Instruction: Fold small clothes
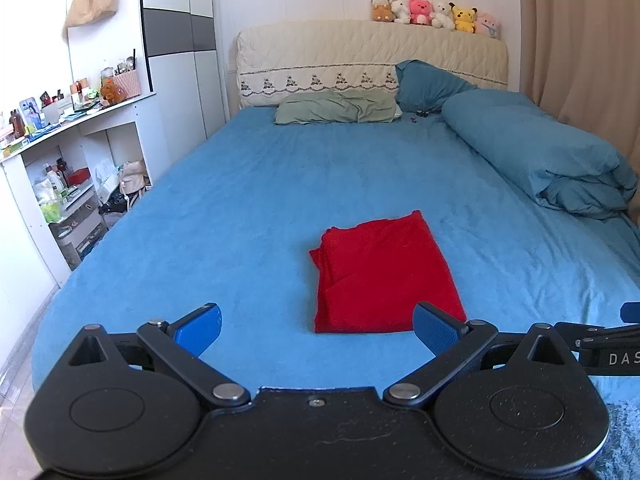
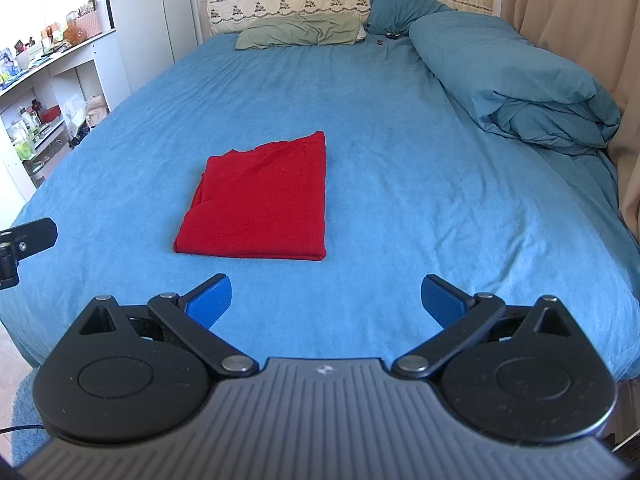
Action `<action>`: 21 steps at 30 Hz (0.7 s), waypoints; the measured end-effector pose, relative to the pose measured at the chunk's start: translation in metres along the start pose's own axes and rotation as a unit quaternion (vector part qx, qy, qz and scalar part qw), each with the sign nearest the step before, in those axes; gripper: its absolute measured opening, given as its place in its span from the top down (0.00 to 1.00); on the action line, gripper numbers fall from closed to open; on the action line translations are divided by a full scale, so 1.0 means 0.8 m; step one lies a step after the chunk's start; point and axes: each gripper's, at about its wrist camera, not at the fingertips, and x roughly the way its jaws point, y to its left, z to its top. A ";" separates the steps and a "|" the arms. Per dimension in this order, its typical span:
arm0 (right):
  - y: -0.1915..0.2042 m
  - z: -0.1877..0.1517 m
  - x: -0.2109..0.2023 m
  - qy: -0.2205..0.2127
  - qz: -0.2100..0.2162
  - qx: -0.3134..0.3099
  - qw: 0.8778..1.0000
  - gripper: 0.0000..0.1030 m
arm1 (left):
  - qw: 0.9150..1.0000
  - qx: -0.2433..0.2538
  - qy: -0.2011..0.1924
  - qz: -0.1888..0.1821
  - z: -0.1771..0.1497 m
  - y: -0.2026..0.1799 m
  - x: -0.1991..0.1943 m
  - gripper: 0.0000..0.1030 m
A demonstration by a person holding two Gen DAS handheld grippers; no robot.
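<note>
A red garment (image 1: 384,272) lies folded into a flat rectangle on the blue bed sheet (image 1: 248,208). It also shows in the right wrist view (image 2: 260,204). My left gripper (image 1: 318,330) is open and empty, just short of the garment's near edge. My right gripper (image 2: 326,300) is open and empty, near the foot of the bed, to the right of the garment's near edge. Part of the right gripper (image 1: 600,340) shows at the right edge of the left wrist view, and part of the left gripper (image 2: 24,240) at the left edge of the right wrist view.
A rolled blue duvet (image 1: 540,152) lies along the bed's right side. A green pillow (image 1: 336,108) and a blue pillow (image 1: 428,84) lie at the headboard (image 1: 360,52), with plush toys (image 1: 436,14) on top. White cluttered shelves (image 1: 80,152) stand left of the bed.
</note>
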 end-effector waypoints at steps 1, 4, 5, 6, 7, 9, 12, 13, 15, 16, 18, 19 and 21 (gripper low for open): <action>0.001 0.000 0.000 0.000 0.000 0.001 1.000 0.00 | 1.000 0.001 0.000 0.000 0.000 0.000 0.000 0.00; -0.001 0.000 0.000 0.000 0.000 0.000 1.000 0.00 | 1.000 0.003 -0.001 -0.001 0.000 0.002 0.000 0.00; -0.002 0.000 0.001 0.000 0.000 0.000 1.000 0.00 | 1.000 0.003 -0.001 -0.001 0.001 0.002 0.000 0.00; 0.000 -0.001 0.000 -0.001 0.000 0.000 1.000 0.00 | 1.000 0.004 -0.001 -0.001 0.000 0.002 0.000 0.00; 0.000 -0.001 0.000 0.000 0.000 0.000 1.000 0.00 | 1.000 0.004 -0.001 -0.001 0.000 0.003 0.000 0.00; 0.001 0.000 0.000 -0.001 0.000 0.000 1.000 0.00 | 1.000 0.005 0.000 0.000 0.001 0.003 0.000 0.00; 0.001 -0.001 0.000 -0.001 0.000 0.001 1.000 0.00 | 1.000 0.006 0.000 0.000 0.001 0.001 0.000 0.00; 0.000 -0.001 0.000 -0.001 0.000 0.001 1.000 0.00 | 1.000 0.007 0.000 0.000 0.001 0.001 0.000 0.00; 0.000 -0.001 0.000 -0.001 0.000 0.001 1.000 0.00 | 1.000 0.008 0.000 0.003 0.001 -0.001 0.001 0.00; 0.000 -0.001 0.000 -0.001 -0.001 0.001 1.000 0.00 | 1.000 0.009 0.000 0.003 0.001 -0.001 0.001 0.00; 0.000 -0.001 0.001 -0.001 0.000 0.001 1.000 0.00 | 1.000 0.010 0.000 0.003 0.001 -0.004 0.001 0.00; 0.001 -0.001 0.000 0.000 -0.001 0.002 1.000 0.00 | 1.000 0.010 0.000 0.003 0.001 -0.004 0.001 0.00; 0.002 -0.001 0.000 0.000 -0.002 0.003 1.000 0.00 | 1.000 0.010 0.001 0.002 0.000 -0.005 0.001 0.00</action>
